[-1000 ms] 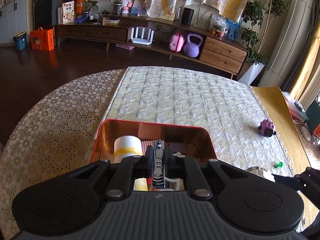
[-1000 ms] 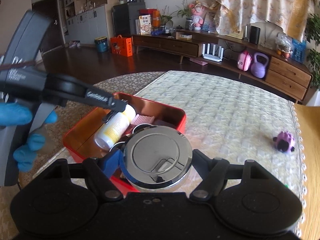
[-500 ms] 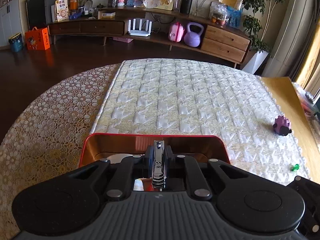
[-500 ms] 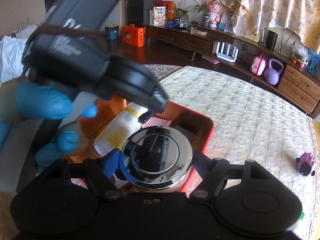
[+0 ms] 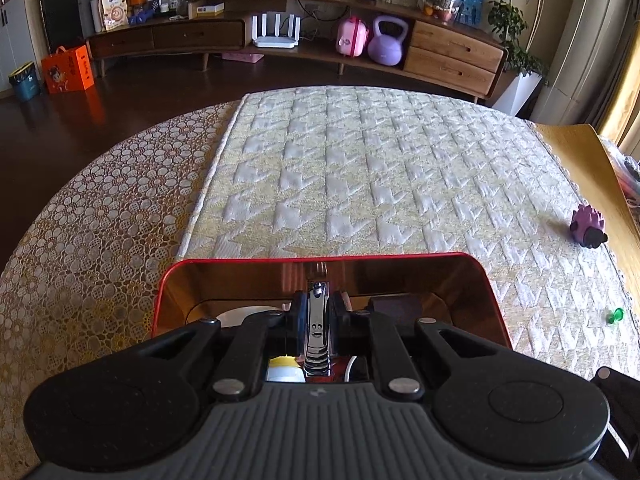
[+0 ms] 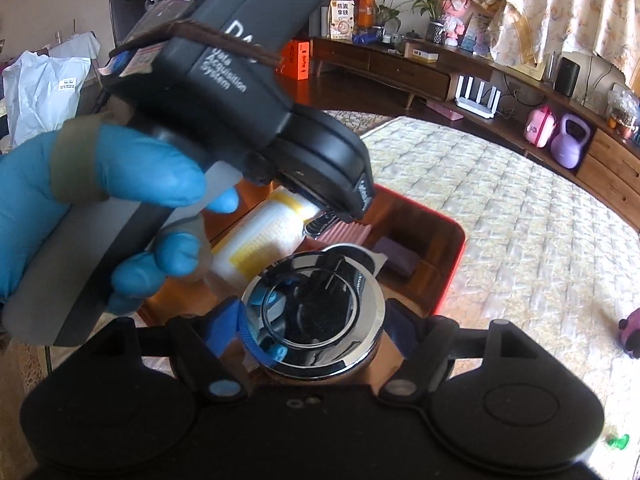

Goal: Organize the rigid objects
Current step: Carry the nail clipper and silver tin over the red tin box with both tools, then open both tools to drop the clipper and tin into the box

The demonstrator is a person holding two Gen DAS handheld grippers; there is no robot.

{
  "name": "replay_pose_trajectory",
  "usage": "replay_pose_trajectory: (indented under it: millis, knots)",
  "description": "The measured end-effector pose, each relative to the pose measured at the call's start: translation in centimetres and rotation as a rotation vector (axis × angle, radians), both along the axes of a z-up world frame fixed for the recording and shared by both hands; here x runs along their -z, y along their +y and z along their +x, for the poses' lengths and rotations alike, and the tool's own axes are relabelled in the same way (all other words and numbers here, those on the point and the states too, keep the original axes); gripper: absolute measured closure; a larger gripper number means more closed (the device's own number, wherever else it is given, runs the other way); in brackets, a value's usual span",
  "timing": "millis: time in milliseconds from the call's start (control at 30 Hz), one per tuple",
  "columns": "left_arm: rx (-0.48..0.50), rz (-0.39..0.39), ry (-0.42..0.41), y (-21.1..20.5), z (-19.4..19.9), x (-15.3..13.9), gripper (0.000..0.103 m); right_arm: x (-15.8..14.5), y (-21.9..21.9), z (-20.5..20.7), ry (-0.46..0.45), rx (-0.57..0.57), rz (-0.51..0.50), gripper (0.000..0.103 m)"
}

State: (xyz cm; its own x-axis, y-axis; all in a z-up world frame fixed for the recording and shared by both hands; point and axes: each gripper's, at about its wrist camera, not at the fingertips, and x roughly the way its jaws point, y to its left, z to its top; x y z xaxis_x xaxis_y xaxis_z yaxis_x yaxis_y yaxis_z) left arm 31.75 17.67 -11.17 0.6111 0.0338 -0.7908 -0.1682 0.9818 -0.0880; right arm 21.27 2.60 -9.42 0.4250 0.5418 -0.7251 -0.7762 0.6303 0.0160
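Left gripper (image 5: 317,330) pinches slim steel nail clipper (image 5: 317,328); right gripper (image 6: 314,322) clasps mirrored round button (image 6: 314,320).

Bright daylight from the right, fisheye-bent edges, near hand slightly blurred

Both grippers angled downward, each closed on something.

The left gripper (image 5: 317,328) had its jaws pinched almost together, the two black fingers (image 5: 298,320) pressing from either side on what they held upright between them. In the right wrist view the same gripper (image 6: 332,216) pointed steeply down from the upper left, its body gripped by a hand (image 6: 100,208) in a blue glove, fingers wrapped round the handle. The right gripper (image 6: 316,316) stood with its jaws wide, its blue-padded fingers (image 6: 226,318) clamped against opposite sides of its load.
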Motion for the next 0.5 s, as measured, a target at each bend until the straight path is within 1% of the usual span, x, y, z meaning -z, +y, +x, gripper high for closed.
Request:
replay_pose_trajectory:
  millis: [67, 133, 333, 500]
  knots:
    - [0.004, 0.0, 0.005, 0.0, 0.1, 0.2, 0.092, 0.0, 0.1, 0.0, 0.022, 0.007, 0.007, 0.026]
    - [0.003, -0.002, 0.013, 0.0, 0.2, 0.5, 0.092, 0.1, 0.1, -0.1, 0.004, 0.005, -0.004, 0.026]
    - [0.006, 0.011, 0.041, -0.1, 0.3, 1.2, 0.092, 0.4, 0.5, -0.4, -0.005, 0.003, -0.019, 0.026]
    - [-0.002, 0.002, 0.041, 0.0, 0.4, 1.2, 0.092, 0.3, 0.6, -0.7, -0.008, 0.006, -0.017, 0.025]
